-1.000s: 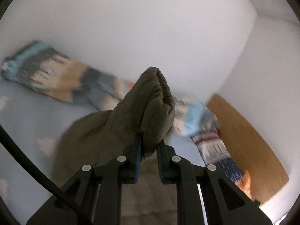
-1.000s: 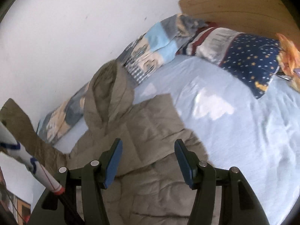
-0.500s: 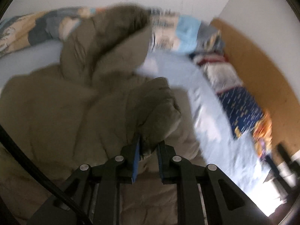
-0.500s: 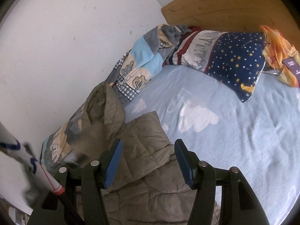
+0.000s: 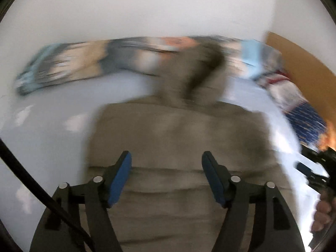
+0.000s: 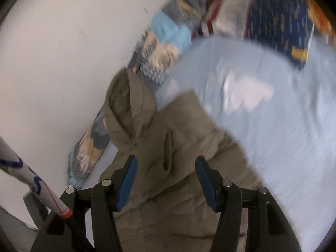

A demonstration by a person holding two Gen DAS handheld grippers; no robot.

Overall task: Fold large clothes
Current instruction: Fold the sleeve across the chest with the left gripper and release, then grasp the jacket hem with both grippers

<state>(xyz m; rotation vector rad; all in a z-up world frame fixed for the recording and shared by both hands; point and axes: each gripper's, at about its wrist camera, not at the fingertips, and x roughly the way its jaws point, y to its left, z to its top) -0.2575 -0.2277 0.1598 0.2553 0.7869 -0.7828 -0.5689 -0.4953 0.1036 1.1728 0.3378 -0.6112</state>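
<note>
No text, label, brand or number can be read in either view.

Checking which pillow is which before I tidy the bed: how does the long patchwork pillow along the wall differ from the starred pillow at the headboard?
The patchwork pillow is pale blue, grey and cream; the starred pillow is dark navy with yellow specks. The patchwork pillow is long and runs along the white wall; the starred pillow is shorter and lies near the wooden headboard. Both rest on the light blue sheet.
</note>
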